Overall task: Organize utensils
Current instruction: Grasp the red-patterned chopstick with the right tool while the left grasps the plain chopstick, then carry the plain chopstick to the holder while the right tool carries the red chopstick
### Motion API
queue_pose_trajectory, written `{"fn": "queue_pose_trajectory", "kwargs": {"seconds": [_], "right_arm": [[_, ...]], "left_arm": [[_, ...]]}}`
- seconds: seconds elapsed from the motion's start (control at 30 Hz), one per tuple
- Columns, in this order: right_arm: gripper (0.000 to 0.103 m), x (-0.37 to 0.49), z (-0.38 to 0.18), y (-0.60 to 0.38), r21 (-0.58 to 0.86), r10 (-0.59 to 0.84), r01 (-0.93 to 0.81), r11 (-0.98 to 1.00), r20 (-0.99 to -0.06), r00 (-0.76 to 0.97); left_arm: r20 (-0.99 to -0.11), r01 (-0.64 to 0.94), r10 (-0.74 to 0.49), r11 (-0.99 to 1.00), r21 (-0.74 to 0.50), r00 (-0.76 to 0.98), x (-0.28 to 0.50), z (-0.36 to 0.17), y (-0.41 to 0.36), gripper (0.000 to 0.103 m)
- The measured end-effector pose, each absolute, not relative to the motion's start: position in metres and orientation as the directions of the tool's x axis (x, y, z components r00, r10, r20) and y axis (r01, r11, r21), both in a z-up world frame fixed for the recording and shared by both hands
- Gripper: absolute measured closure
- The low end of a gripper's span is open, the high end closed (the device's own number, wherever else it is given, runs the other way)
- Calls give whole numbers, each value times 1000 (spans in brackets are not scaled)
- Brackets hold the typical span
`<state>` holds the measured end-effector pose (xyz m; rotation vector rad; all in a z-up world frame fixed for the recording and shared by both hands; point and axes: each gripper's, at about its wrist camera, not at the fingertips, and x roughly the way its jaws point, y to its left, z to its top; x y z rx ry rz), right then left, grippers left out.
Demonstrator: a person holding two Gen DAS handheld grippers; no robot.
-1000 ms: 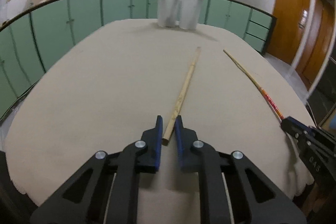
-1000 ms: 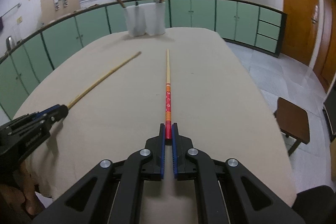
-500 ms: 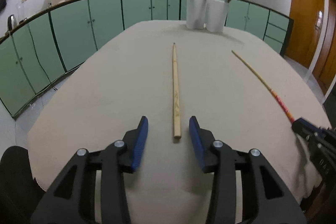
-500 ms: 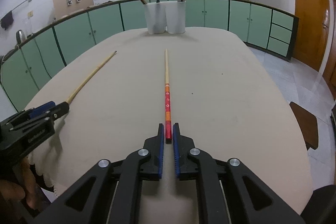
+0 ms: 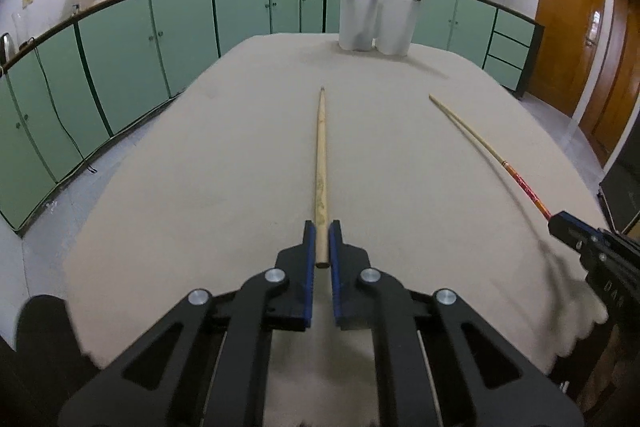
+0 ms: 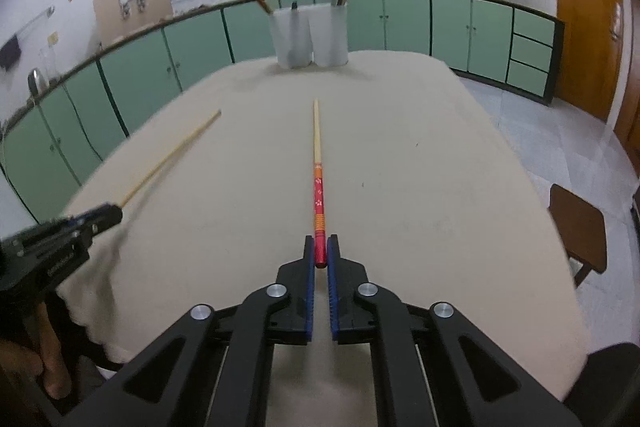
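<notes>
Little writing can be read: the side of the right gripper, seen at 3 o'clock in the left wrist view, carries pale characters too blurred to make out, and the plain wooden chopstick (image 5: 321,163) bears a faint printed mark on its lower shaft that is also illegible. The left gripper (image 5: 321,233) now has its blue pads closed narrowly on the near end of that chopstick, which points toward 12 o'clock; half a second ago its fingers stood wide on either side of the stick, and a second ago the stick lay slanted toward 1 o'clock. The right gripper (image 6: 320,245) is clamped on the red butt of the red-and-natural chopstick (image 6: 317,171), as it was in both earlier frames, the painted part showing small white flowers and orange bands, the pale tip aimed at 12 o'clock. In the right wrist view the left gripper (image 6: 106,215) sits at 9 o'clock, motion-blurred, with the plain stick running up toward 11 o'clock. Both sticks lie over a table (image 5: 200,167) spread with a beige cloth whose near edge is scalloped. At the far end, at 12 o'clock, stand two white utensil holders (image 5: 374,21) touching side by side, with dark and red-brown chopsticks leaning out. Beyond run mint-green cabinets (image 5: 120,59) under a dark counter, a grey blind, a range hood, a pot on the stove, and a wooden door (image 5: 572,23) at 2 o'clock; a brown stool (image 6: 578,227) stands on the tiled floor at 3 o'clock.
</notes>
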<state>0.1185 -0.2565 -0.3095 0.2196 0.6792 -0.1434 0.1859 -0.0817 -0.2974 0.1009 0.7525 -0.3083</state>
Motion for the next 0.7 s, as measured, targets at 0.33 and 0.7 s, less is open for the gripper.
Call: {"fn": "queue_pose_trajectory", "kwargs": {"seconds": [0.33,0.7], "right_arm": [[97,90,-250,-245,145,-52,173,974,-600,798],[97,89,-171,-245,103,-50,117,988,-506,861]], "left_arm": [[-682,323,-277,944,-63,677,162,-248,-57,97],[-591,365,-317,930,-40,742,158,-173,-59,97]]}}
